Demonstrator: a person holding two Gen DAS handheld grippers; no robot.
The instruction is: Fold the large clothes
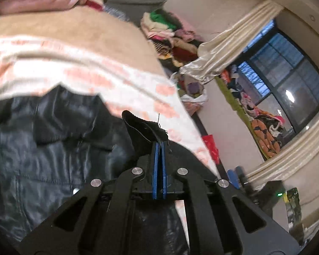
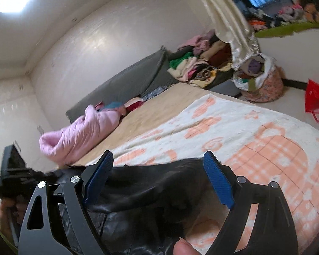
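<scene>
**Black jacket on the bed, one cuff pinched**

The room was a cluttered bedroom: a bed covered by a white blanket with orange patches (image 2: 233,127), a heap of mixed clothes (image 2: 202,63) in the far corner, a cream curtain (image 1: 221,48) beside a dark window (image 1: 287,72), and a red bag (image 2: 316,97) on the floor. A pink padded coat (image 2: 80,133) lay at the far side of the bed, next to a grey cushion (image 2: 121,82) against the wall.

The black leather jacket (image 1: 53,144) lay spread on the blanket at the near edge of the bed. The left gripper (image 1: 159,146) had its blue pads pressed together on a dark knit cuff (image 1: 142,125) of the jacket, which stood up above the fingertips. The right gripper (image 2: 159,163) hung over the jacket with its fingers spread wide, a fold of black leather between them but not pinched. The left gripper also showed at the left edge of the right wrist view.
</scene>
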